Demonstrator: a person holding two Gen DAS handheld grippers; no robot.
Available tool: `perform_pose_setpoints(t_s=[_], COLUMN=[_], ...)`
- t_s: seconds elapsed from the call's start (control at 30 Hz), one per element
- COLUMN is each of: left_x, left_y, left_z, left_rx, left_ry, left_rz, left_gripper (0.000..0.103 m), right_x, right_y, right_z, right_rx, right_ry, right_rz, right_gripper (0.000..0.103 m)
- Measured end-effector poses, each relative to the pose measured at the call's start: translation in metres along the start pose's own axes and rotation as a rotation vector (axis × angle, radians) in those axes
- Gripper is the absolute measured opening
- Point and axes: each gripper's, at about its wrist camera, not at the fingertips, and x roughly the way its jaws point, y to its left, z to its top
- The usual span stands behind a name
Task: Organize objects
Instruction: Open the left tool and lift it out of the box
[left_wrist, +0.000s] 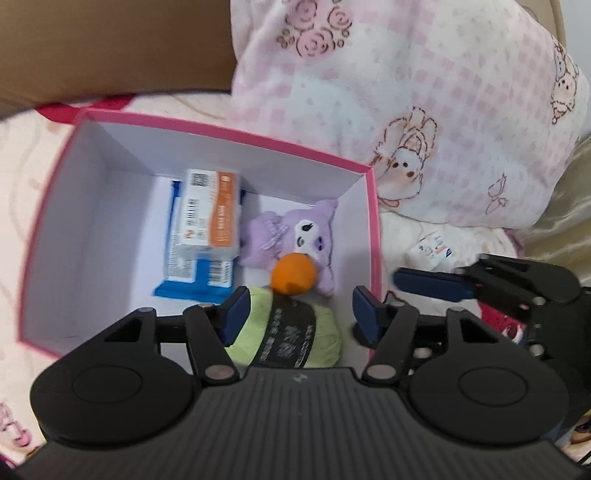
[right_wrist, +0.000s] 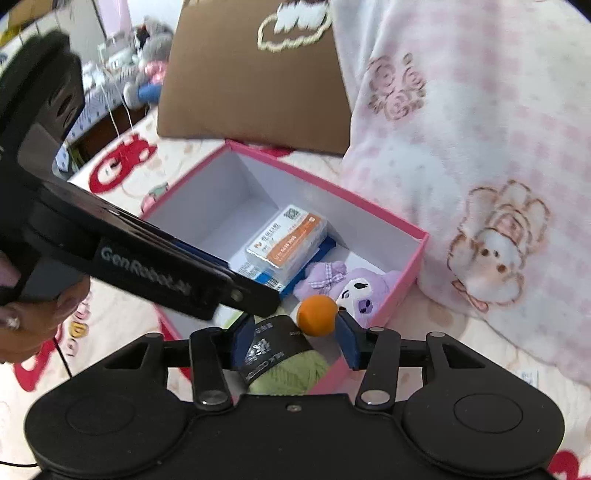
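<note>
Showing a pink box (left_wrist: 236, 133) with a white interior, lid off, resting on a patterned bed cover (right_wrist: 122, 173). Inside, a clear-wrapped pack with an orange label (left_wrist: 208, 214) lies on a blue-and-white packet (left_wrist: 195, 273) along the middle of the box floor. A purple plush toy (left_wrist: 295, 236) lies beside them toward the box's right wall. An orange ball (left_wrist: 293, 273) rests against the plush, touching a green yarn skein with a black band (left_wrist: 295, 328) at the near wall.

Left gripper (left_wrist: 295, 314): jaws parted about halfway, hanging above the yarn skein with nothing between the pads; neither pad presses on it. Right gripper (right_wrist: 295, 339): jaws likewise parted about halfway, empty, poised over the near right corner of the box, the ball and skein visible between its fingers but below them. In the right wrist view, the left gripper's body crosses the left side of the box, held by a hand (right_wrist: 37, 314) at the left edge.

A pink checked blanket with cartoon prints (left_wrist: 424, 92) is bunched just beyond the box's far right side; a brown cushion (right_wrist: 255, 85) lies beyond its far left corner.
</note>
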Motion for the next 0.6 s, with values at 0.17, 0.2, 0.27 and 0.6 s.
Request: perform_pose_setpoints(t_s=[0.17, 0.2, 0.27, 0.6], left_x=[-0.031, -0.038, -0.052, -0.098], left_y=[-0.007, -0.008, -0.011, -0.014], left_z=[-0.011, -0.014, -0.022, -0.056], left_rx=[0.031, 0.04, 0.065, 0.141], left_ry=[0.006, 0.005, 0.015, -0.036], left_rz=[0.025, 0.033, 0.049, 0.093], left_gripper=[0.061, 0.061, 0.061, 0.071], right_x=[-0.032, -0.037, -0.049, -0.087], right_y=[0.006, 0.009, 0.015, 0.028], right_z=[-0.01, -0.011, -0.014, -0.035], right_rx=[0.004, -0.002, -0.025, 0.021], right_ry=[-0.053, -0.058, -0.07, -0.068], right_rz=[0.005, 0.007, 0.008, 0.019], right_gripper=[0.055, 0.056, 0.058, 0.068])
